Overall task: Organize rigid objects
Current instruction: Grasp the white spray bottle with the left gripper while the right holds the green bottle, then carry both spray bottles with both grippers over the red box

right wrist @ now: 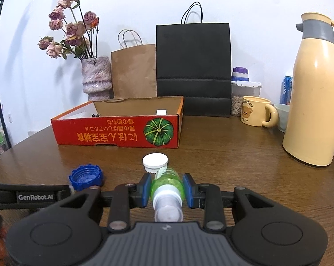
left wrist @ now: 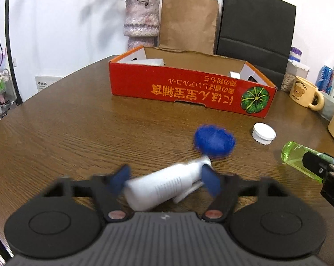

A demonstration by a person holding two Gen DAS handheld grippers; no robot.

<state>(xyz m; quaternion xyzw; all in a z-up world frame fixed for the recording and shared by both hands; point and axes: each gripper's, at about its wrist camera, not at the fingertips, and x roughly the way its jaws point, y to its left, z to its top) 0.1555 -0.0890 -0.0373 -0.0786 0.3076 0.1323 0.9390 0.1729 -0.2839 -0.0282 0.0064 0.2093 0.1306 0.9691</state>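
A white bottle (left wrist: 164, 188) is lying tilted between the left tongs (left wrist: 167, 178), pads touching it; right tongs (right wrist: 167, 190) are clamping a green bottle (right wrist: 168, 182).

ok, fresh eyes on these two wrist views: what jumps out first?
The red cardboard box with the green pumpkin print sits open mid-table, in front of the brown and black paper bags. Nearer, the right gripper clamps a green translucent bottle, and a white plastic bottle lies tilted between the left gripper's blue pads. A blue ribbed cap and a white cap lie loose between.
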